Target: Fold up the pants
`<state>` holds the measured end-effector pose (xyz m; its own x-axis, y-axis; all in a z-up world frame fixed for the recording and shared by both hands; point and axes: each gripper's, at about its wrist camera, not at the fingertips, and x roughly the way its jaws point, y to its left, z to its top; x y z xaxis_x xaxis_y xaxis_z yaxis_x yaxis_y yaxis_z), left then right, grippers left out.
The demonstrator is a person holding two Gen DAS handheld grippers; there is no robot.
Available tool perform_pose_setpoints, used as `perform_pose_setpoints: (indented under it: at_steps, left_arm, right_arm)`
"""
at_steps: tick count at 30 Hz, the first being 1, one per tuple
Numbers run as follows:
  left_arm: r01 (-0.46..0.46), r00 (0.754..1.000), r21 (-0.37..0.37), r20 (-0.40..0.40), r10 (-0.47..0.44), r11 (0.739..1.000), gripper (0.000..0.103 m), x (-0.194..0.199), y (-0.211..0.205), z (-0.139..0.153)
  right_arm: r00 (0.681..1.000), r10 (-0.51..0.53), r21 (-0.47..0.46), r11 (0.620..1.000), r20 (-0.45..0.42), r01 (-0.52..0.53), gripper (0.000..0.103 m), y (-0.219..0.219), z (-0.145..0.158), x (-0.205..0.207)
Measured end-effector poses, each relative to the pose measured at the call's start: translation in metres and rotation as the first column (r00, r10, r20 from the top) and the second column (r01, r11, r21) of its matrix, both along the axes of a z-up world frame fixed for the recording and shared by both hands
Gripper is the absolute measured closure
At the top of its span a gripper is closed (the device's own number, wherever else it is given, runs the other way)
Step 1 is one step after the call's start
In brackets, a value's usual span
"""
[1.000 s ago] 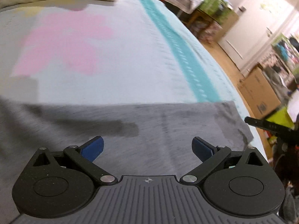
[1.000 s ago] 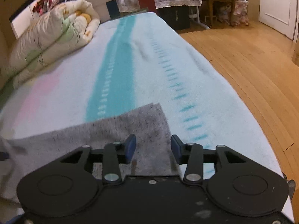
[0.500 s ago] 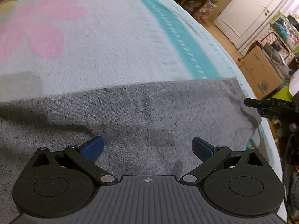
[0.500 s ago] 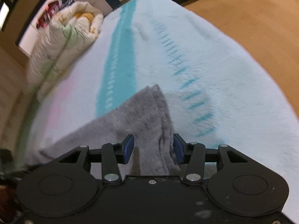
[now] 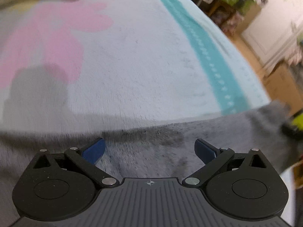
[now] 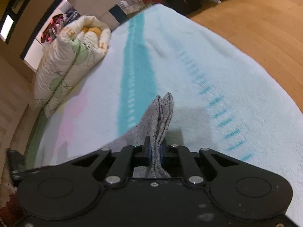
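Grey pants (image 5: pixel 170 151) lie spread on a pale blanket with a teal stripe. My left gripper (image 5: pixel 149 149) is open, its blue pads wide apart just above the pants' far edge, holding nothing. My right gripper (image 6: pixel 155 153) is shut on a corner of the grey pants (image 6: pixel 162 113); the pinched cloth stands up between the pads and is lifted off the blanket. The pants' right end (image 5: pixel 274 117) rises at the right of the left wrist view.
A rolled cream quilt (image 6: pixel 72 66) lies at the bed's far left. The blanket (image 5: pixel 132 66) has a pink flower print (image 5: pixel 47 43). The bed edge and wooden floor (image 6: pixel 265 28) are to the right, with cardboard boxes (image 5: pixel 280 83) and a white door beyond.
My right gripper has closed on the pants' corner and lifted it off the blanket. My left gripper stayed open and shifted toward the pants' far edge.
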<state>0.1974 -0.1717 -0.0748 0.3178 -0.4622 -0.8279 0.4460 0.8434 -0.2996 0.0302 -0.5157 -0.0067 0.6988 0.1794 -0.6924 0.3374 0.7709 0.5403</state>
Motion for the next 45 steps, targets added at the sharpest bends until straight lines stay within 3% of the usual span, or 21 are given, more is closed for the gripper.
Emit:
perform_pose_setpoints:
  at_steps: [3, 11, 14, 17, 20, 23, 27, 31, 36, 40, 43, 45]
  left_arm:
    - [0.073, 0.995, 0.095, 0.058, -0.078, 0.993, 0.001, -0.006, -0.017, 0.002]
    - [0.055, 0.998, -0.049, 0.023, -0.054, 0.997, 0.001, -0.038, 0.043, 0.015]
    - [0.107, 0.993, -0.02, -0.04, -0.108, 0.994, 0.002, -0.052, 0.048, -0.005]
    - [0.182, 0.983, 0.003, 0.013, -0.182, 0.983, 0.002, -0.066, 0.052, -0.007]
    - [0.111, 0.994, -0.098, -0.005, -0.112, 0.989, 0.002, -0.065, 0.082, 0.002]
    - [0.012, 1.0, -0.144, 0.027, -0.008, 0.989, 0.002, -0.065, 0.135, 0.015]
    - [-0.115, 0.991, -0.158, 0.049, 0.124, 0.981, 0.002, -0.066, 0.208, 0.023]
    - [-0.209, 0.974, -0.137, 0.055, 0.219, 0.968, 0.002, -0.073, 0.269, 0.023]
    - [-0.276, 0.958, -0.126, 0.041, 0.283, 0.953, 0.002, -0.081, 0.31, 0.031]
    - [-0.293, 0.951, -0.154, 0.057, 0.305, 0.944, 0.002, -0.079, 0.312, 0.044]
    - [-0.267, 0.955, -0.177, 0.087, 0.285, 0.947, 0.002, -0.073, 0.307, 0.052]
    - [-0.238, 0.959, -0.186, 0.113, 0.262, 0.953, 0.002, -0.072, 0.296, 0.057]
  right_arm:
    - [1.0, 0.005, -0.005, 1.0, 0.027, -0.005, 0.093, 0.012, 0.021, 0.001]
    - [0.996, 0.058, -0.057, 0.997, 0.075, -0.054, 0.093, 0.053, 0.07, 0.01]
    - [0.992, 0.095, -0.075, 0.993, 0.088, -0.089, 0.093, 0.074, 0.087, 0.013]
    - [0.985, 0.143, -0.088, 0.987, 0.096, -0.135, 0.093, 0.102, 0.104, 0.019]
    - [0.973, 0.197, -0.09, 0.978, 0.117, -0.187, 0.093, 0.142, 0.12, 0.026]
    - [0.958, 0.251, -0.079, 0.967, 0.138, -0.242, 0.093, 0.19, 0.127, 0.035]
    - [0.93, 0.331, -0.055, 0.944, 0.158, -0.326, 0.093, 0.266, 0.118, 0.051]
    - [0.913, 0.386, -0.062, 0.922, 0.129, -0.381, 0.093, 0.343, 0.081, 0.065]
    - [0.888, 0.459, -0.125, 0.881, -0.004, -0.456, 0.086, 0.421, 0.018, 0.068]
    - [0.874, 0.486, -0.083, 0.871, -0.001, -0.485, 0.065, 0.431, 0.012, 0.056]
    - [0.863, 0.504, -0.155, 0.856, 0.033, -0.494, 0.062, 0.414, 0.033, 0.049]
    - [0.878, 0.478, -0.185, 0.867, 0.042, -0.463, 0.062, 0.391, 0.044, 0.048]
